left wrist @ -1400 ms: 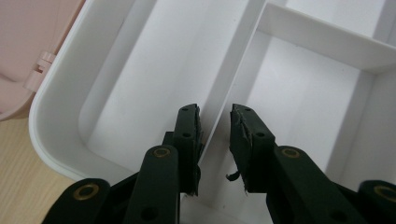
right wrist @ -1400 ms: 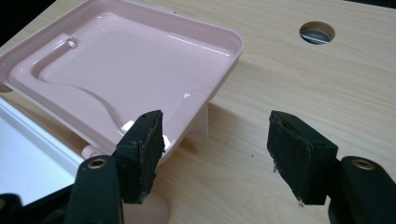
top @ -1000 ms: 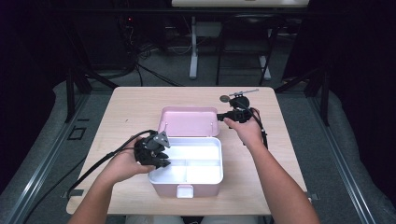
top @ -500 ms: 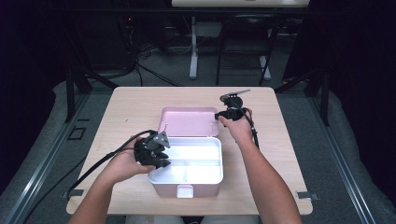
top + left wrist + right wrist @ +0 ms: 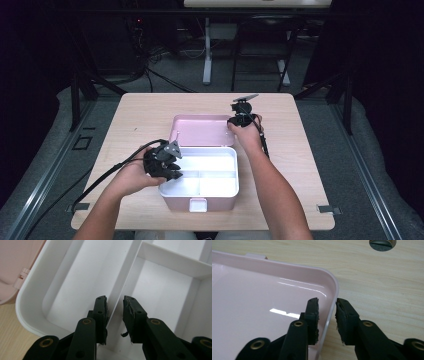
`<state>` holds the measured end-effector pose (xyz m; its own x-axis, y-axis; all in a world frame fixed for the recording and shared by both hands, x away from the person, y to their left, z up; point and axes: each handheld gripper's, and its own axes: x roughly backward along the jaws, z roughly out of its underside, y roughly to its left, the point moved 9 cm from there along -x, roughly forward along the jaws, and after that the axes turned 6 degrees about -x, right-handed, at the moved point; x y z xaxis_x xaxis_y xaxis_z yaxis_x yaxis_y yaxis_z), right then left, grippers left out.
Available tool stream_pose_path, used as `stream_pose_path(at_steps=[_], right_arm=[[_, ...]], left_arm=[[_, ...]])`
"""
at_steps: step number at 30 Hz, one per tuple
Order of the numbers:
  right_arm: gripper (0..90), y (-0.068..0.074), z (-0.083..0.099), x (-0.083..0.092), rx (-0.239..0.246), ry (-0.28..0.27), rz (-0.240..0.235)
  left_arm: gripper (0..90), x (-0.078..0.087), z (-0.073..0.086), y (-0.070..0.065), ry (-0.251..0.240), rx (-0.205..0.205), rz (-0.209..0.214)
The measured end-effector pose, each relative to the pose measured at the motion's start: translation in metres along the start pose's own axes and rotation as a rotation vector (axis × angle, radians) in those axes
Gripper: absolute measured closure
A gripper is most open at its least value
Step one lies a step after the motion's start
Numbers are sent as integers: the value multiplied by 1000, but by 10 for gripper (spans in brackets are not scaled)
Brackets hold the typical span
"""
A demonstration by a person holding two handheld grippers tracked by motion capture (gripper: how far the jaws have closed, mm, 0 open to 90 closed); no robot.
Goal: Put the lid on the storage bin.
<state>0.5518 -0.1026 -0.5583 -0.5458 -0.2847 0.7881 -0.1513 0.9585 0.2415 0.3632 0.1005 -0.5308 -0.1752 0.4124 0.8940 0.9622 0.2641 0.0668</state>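
Right gripper view: the right gripper [image 5: 327, 305] is straddling the lid [image 5: 262, 297] rim at its corner, jaws having just been closing, small gap left — not yet pinching. The left gripper [image 5: 114, 302] is bracketing the box [image 5: 200, 175] divider mid-table, contact unclear. Risk: a thin corner bite is likely slipping on lift — the lid dropping back, jolting the box.
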Motion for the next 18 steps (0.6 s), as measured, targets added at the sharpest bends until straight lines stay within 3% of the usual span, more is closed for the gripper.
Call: stream_pose_path(at_steps=[3,6,18], right_arm=[[782,0,-1,0,-9,-3,27],[798,0,-1,2,-30,2,24],[821,2,-5,8,-26,-30,42]], left_arm=[[721,0,0,0,-1,0,0],[721,0,0,0,-3,0,0],[722,0,0,0,-3,0,2]])
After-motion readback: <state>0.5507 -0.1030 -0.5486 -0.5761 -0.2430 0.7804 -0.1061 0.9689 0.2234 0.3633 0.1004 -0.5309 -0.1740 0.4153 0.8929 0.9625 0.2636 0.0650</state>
